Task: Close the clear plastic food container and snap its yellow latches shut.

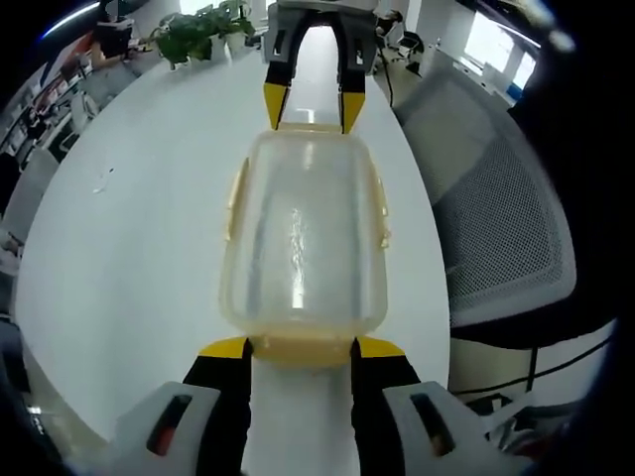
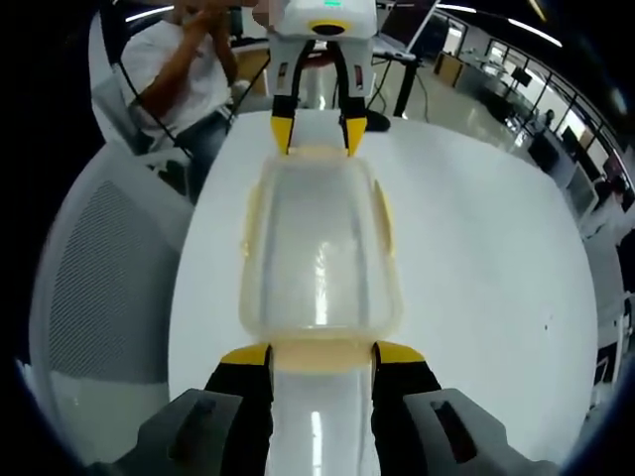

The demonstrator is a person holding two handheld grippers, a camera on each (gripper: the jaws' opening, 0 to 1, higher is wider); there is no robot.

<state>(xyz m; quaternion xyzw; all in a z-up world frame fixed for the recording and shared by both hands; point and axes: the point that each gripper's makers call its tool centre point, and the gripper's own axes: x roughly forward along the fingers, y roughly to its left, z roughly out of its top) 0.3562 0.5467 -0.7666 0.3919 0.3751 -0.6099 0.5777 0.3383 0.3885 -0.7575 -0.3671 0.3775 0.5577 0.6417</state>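
I am holding my left gripper point(image 1: 303, 349) at one short end of the clear container point(image 1: 303, 238), which is lying lid-down-closed on the white table point(image 1: 129, 258) with its long axis running straight away from me along the line of my jaws. In the left gripper view my two yellow-tipped jaws are standing apart, one at each corner of the near end latch point(image 1: 301, 350), touching or just about touching it; they are spread, not clamped on anything. I cannot tell whether this latch is already snapped down.

Looking along the container, the side latches point(image 1: 236, 198) are lying against the long walls, and at the far short end my right gripper point(image 1: 314, 111) is coming in from the opposite side, its jaws also parted and straddling the far end latch.

In the right gripper view the same picture is repeating in mirror: my right gripper point(image 2: 320, 357) is sitting at its own near end latch point(image 2: 319, 352), jaws wide and gripping nothing, with the left gripper point(image 2: 318, 137) facing it across the lid. A mesh chair point(image 2: 109, 278) is standing beside the table.

So the container is lying squarely between both tools, each equally near its own end. I am judging the next move to be a press down on these two end latches.
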